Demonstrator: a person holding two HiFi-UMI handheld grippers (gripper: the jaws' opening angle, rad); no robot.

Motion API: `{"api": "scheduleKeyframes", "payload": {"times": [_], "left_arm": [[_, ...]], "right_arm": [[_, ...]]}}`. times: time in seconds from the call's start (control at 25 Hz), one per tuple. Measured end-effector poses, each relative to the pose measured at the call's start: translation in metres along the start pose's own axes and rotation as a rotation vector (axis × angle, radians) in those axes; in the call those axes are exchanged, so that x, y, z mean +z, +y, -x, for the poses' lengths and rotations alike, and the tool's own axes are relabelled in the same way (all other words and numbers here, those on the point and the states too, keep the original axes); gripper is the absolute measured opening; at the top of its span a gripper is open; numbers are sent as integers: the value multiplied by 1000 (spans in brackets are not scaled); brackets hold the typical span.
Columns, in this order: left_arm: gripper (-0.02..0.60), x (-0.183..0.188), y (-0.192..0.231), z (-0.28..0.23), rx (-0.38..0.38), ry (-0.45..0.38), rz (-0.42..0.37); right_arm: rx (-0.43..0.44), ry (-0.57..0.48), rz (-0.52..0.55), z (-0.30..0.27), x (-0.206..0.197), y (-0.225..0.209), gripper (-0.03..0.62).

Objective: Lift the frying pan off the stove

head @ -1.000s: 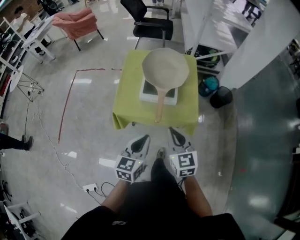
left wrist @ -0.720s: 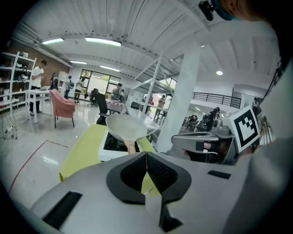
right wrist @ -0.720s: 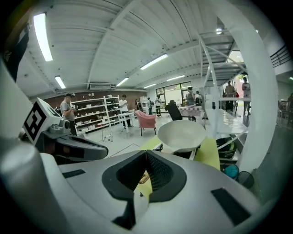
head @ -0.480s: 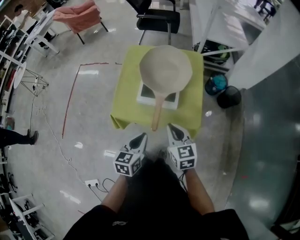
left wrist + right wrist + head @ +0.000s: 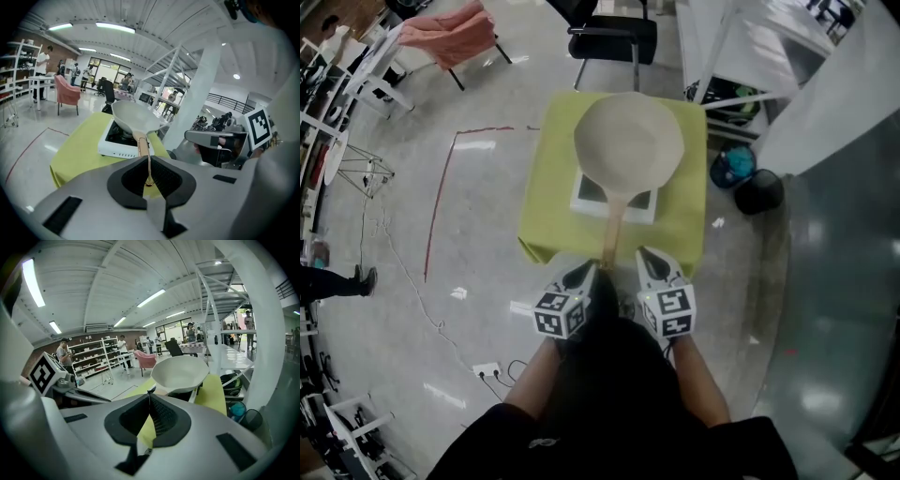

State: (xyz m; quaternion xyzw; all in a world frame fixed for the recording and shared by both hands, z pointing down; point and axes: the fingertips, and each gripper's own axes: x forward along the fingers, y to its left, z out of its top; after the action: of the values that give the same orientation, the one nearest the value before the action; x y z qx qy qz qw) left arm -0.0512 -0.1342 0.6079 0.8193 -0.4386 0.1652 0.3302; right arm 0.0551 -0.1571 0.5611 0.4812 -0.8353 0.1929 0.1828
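Frying pan point(image 5: 628, 141) sits on stove point(image 5: 584, 199), atop green-draped table point(image 5: 546, 211). Risk: if lifted by far end of long handle point(image 5: 615, 225), bowl's weight could tip pan or twist it out of pinch. Long axis runs bowl to handle, handle pointing toward person. Left gripper point(image 5: 587, 273) and right gripper point(image 5: 646, 255) both pinched closed, empty, flanking handle's end.

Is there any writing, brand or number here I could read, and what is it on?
No readable words, brands or numbers.
Left hand-held gripper, right hand-held gripper: cubes show black-and-white square patterns, no letters.
Stove front: any print too small to read.
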Motion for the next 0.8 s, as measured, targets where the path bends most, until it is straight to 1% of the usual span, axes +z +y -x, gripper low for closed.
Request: {"api": "scheduleKeyframes", "payload": {"times": [0.08,0.16,0.24,0.28,0.32,0.36,0.48,0.64,0.8], "left_arm": [[46,-2,5,-15,-29,19,61],[46,-4,13,-29,-41,40,133],[53,-5,19,-39,-56,57,180],[88,-5,20,-43,-75,65,202],[168,-6,19,-46,-100,74,231],[214,-8,19,-50,-125,82,266],[247,-13,21,-59,-168,101,355],[276,-21,25,-75,-188,142,395],[283,-26,20,-86,-214,176,406]], "right_arm": [[-8,18,-6,2,0,-6,15],[-14,35,-13,3,-2,-11,15],[-21,51,-16,2,-3,-16,15],[-27,58,-19,2,-5,-17,15],[-31,65,-26,2,-7,-19,15],[-34,72,-36,3,-9,-20,15],[-35,92,-69,4,-15,-23,15],[-49,101,-83,5,-18,-31,15],[-68,108,-114,4,-25,-42,15]]}}
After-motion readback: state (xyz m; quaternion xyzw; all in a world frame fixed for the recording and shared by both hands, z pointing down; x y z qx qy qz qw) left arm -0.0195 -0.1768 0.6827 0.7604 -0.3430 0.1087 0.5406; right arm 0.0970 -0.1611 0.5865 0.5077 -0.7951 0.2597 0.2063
